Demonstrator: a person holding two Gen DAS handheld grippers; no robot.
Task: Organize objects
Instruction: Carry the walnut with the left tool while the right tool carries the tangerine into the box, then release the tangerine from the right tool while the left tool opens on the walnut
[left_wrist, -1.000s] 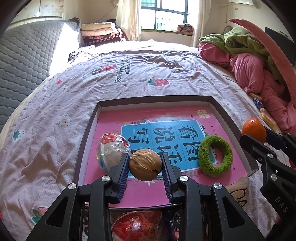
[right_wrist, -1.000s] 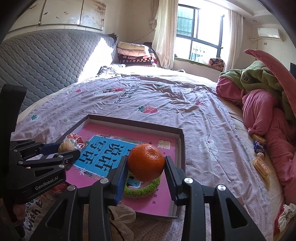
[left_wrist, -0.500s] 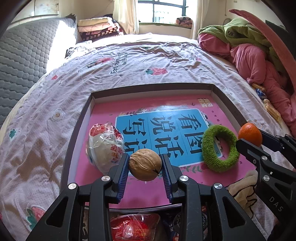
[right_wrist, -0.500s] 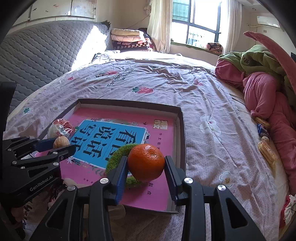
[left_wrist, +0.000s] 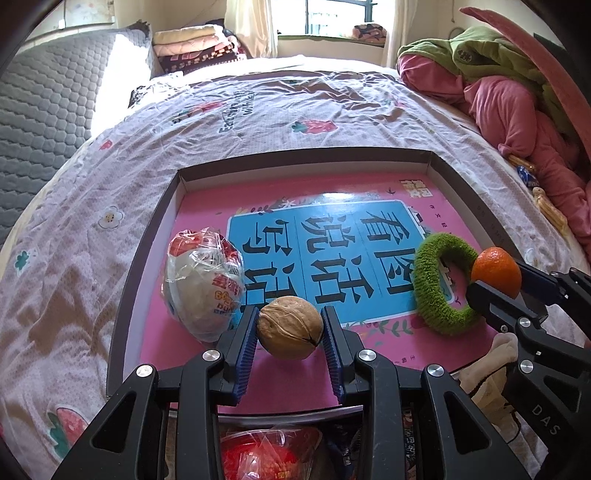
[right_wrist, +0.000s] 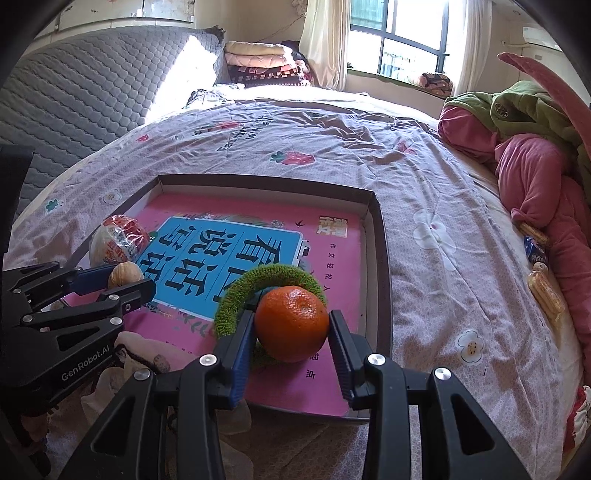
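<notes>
Bedspread lies bare beyond the tray rim; hand-held grippers clench walnut and orange.

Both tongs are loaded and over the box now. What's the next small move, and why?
Probably lower both a little further, then release. The left tongs grip the walnut just above the pink book beside the wrapped snack. The right tongs hold the orange over the green ring; nudge it aside first so it lands on bare book.
</notes>
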